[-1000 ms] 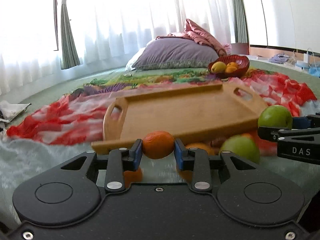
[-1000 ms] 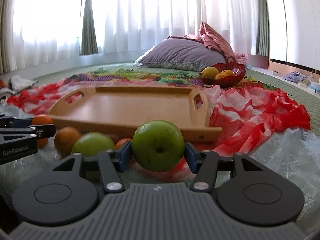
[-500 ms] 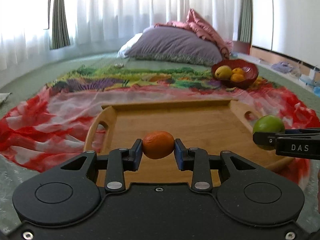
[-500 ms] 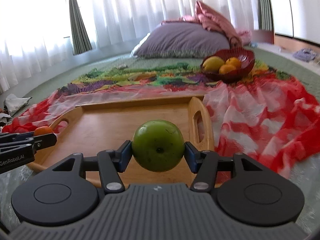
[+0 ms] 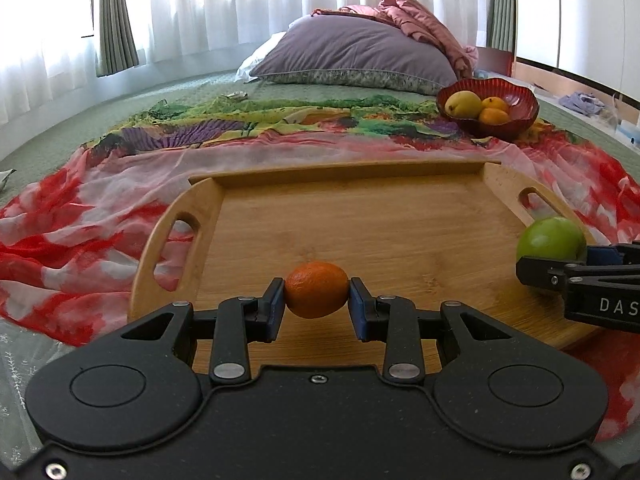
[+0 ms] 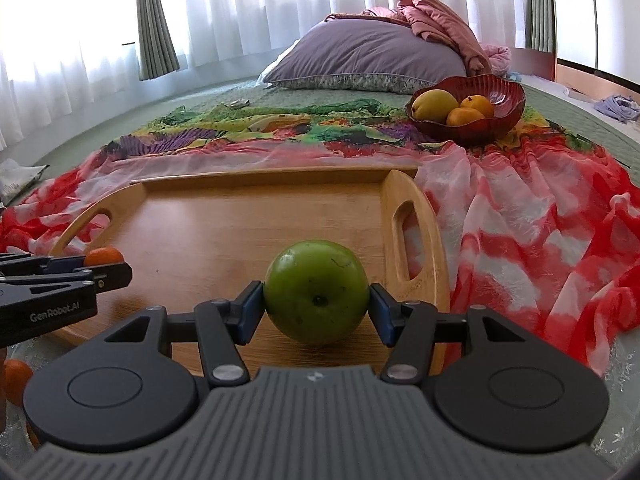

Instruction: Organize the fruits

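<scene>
My left gripper [image 5: 317, 304] is shut on a small orange [image 5: 316, 289] and holds it just above the near part of a wooden tray [image 5: 360, 224]. My right gripper [image 6: 317, 308] is shut on a green apple [image 6: 316, 290] over the tray's [image 6: 240, 216] right near part, next to its right handle. In the left wrist view the apple [image 5: 550, 238] and the right gripper's side show at the right edge. In the right wrist view the orange [image 6: 103, 256] and the left gripper's side show at the left edge.
A red bowl [image 5: 516, 108] with a yellow fruit and oranges stands beyond the tray at the right, also in the right wrist view [image 6: 500, 96]. A purple pillow [image 5: 352, 56] lies behind. A red and white cloth [image 5: 80, 216] lies under the tray. Another orange [image 6: 14, 376] lies near the left.
Both grippers have risen and moved forward from the loose fruit in front of the tray to above the tray's near part, each still holding its fruit.
</scene>
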Tool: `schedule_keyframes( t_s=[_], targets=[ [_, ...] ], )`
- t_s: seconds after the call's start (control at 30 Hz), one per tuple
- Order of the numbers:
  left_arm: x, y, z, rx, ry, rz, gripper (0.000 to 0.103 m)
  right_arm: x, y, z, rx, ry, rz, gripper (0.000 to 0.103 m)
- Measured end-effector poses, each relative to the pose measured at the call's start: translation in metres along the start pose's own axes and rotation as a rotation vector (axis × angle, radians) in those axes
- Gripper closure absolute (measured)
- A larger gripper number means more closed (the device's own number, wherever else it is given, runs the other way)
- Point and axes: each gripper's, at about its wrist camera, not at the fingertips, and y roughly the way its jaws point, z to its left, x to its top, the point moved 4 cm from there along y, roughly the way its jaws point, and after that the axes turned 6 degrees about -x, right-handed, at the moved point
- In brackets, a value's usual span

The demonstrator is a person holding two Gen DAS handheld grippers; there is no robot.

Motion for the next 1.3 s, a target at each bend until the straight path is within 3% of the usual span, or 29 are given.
schedule_keyframes(
  t_s=[1.0,1.17,1.3],
  targets=[
    [-0.004,0.012,-0.003,0.003,0.015,0.024,0.070,0.002,0.000,0.000,0.019,-0.039,0.018,0.043],
    [-0.004,0.009,-0.005,-0.005,0.011,0.025,0.055,0.001,-0.001,-0.001,0.020,-0.042,0.022,0.042],
    [-0.003,0.001,-0.004,-0.027,0.011,0.017,0.037,0.001,-0.002,-0.001,0.022,-0.048,0.023,0.040]
  ],
)
